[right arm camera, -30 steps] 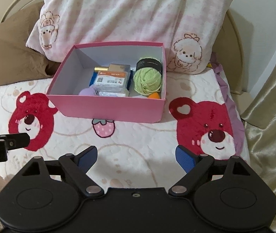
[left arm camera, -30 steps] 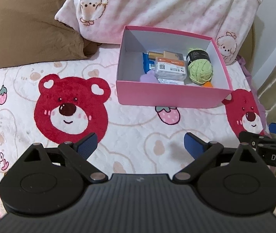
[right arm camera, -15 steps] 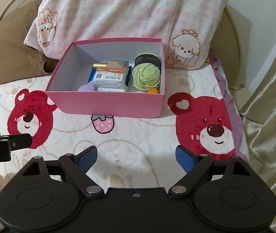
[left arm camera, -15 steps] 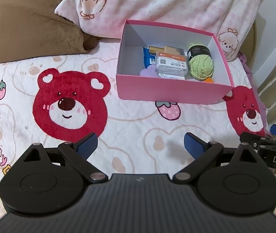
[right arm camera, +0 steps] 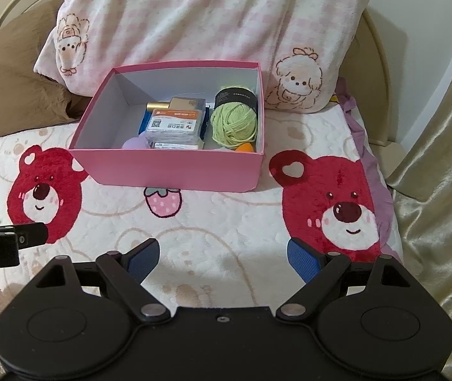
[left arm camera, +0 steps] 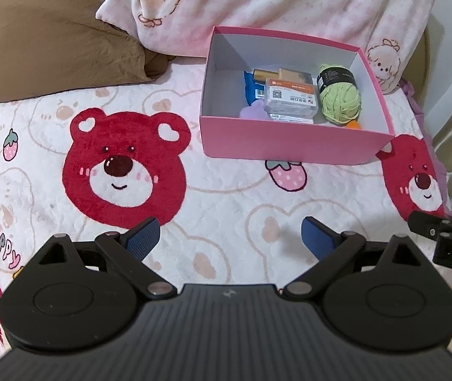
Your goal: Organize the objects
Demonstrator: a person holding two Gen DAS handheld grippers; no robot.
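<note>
The left tongs (left arm camera: 229, 235) and the right tongs (right arm camera: 222, 255) are seen released, jaws spread wide above the bed blanket (right arm camera: 226, 228), nothing gripped. The pink box (left arm camera: 289, 146) is set on the blanket against the pink pillow (right arm camera: 194, 16), well ahead of both. Inside, from left to right, a purple item (left arm camera: 252, 109) half hidden by the wall, stacked packets (left arm camera: 291, 96) and green yarn (left arm camera: 340, 103) are found. Compared with a second ago, the box is shown farther away.
</note>
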